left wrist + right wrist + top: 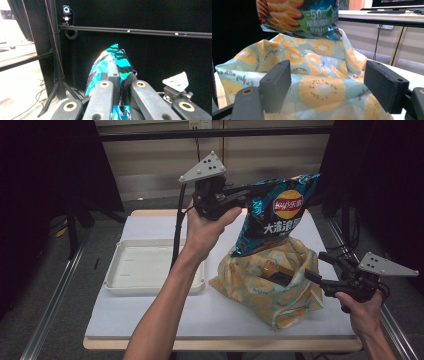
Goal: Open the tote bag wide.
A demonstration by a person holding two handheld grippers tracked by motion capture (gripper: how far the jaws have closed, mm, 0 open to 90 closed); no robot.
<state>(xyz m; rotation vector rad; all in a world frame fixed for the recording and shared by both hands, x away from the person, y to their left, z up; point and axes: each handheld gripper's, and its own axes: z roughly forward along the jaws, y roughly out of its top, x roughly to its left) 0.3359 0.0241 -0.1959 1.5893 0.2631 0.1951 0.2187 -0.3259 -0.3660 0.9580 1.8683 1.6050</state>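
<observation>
Your left gripper (pixel 243 194) is clamped tight on the top left corner of the chip bag (pixel 275 212), holding it in the air above the far middle of the bench (pixel 150 320). The bag is dark blue and turquoise with a red and yellow round logo and white characters below it; it hangs tilted, its crinkled lower end just over the mouth of the cloth bag (pixel 265 285). In the left gripper view the turquoise foil (pixel 117 62) is pinched between the jaws. The right gripper view shows the bag's other face (pixel 297 15), printed with golden chips and a green patch.

The cloth bag sits on the right half of the bench, pale green with yellow fruit slices, its mouth gaping. Your right gripper (pixel 322 270) stands wide open just beside its right edge, gripping nothing; the fabric (pixel 322 90) lies between and beyond its jaws. A white tray (pixel 120 280) rests on the left.
</observation>
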